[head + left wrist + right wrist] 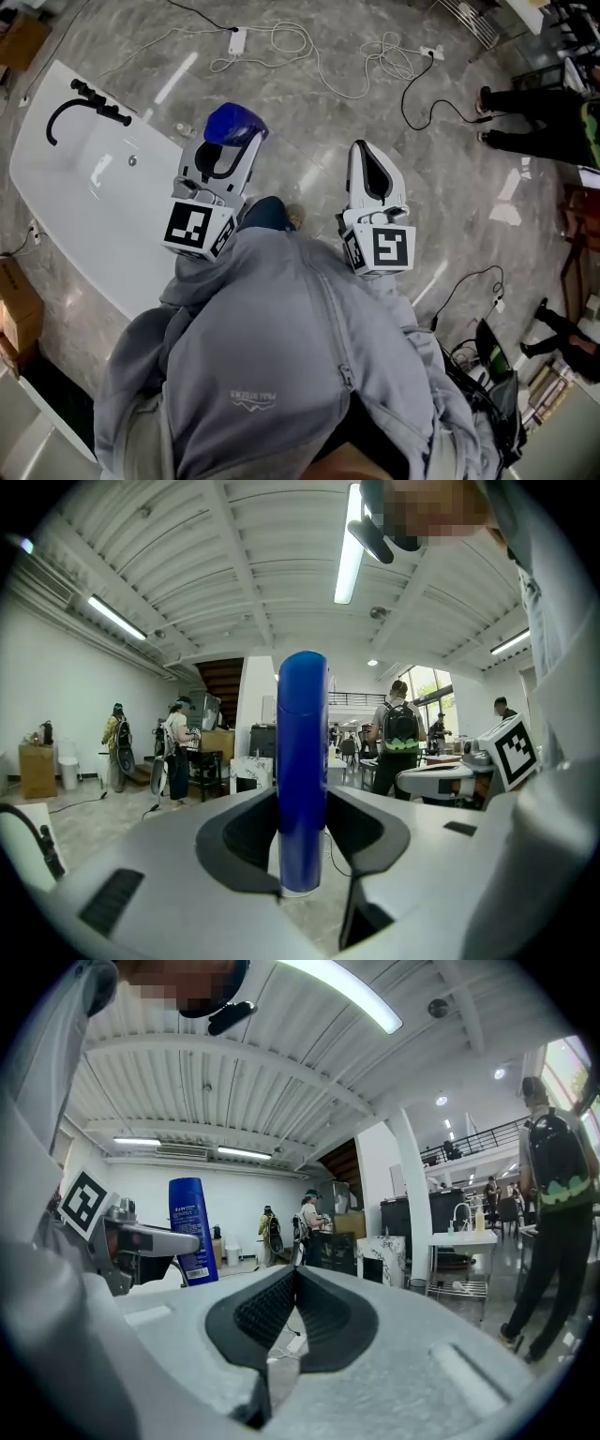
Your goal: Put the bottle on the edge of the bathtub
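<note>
A blue bottle (235,122) stands upright between the jaws of my left gripper (234,142), which is shut on it and held over the marble floor just right of the bathtub. In the left gripper view the bottle (302,761) fills the gap of the left gripper (302,803), with both pads pressing its sides. The white bathtub (58,214) lies at the left, with a black faucet (90,103) on its far end. My right gripper (365,155) is beside the left one, shut and empty (294,1275). The right gripper view also shows the bottle (191,1228).
White and black cables (314,52) and a power strip (236,39) lie on the floor ahead. Cardboard boxes (19,314) sit left of the tub. A person's legs (525,103) are at the right. Other people stand in the room (401,742).
</note>
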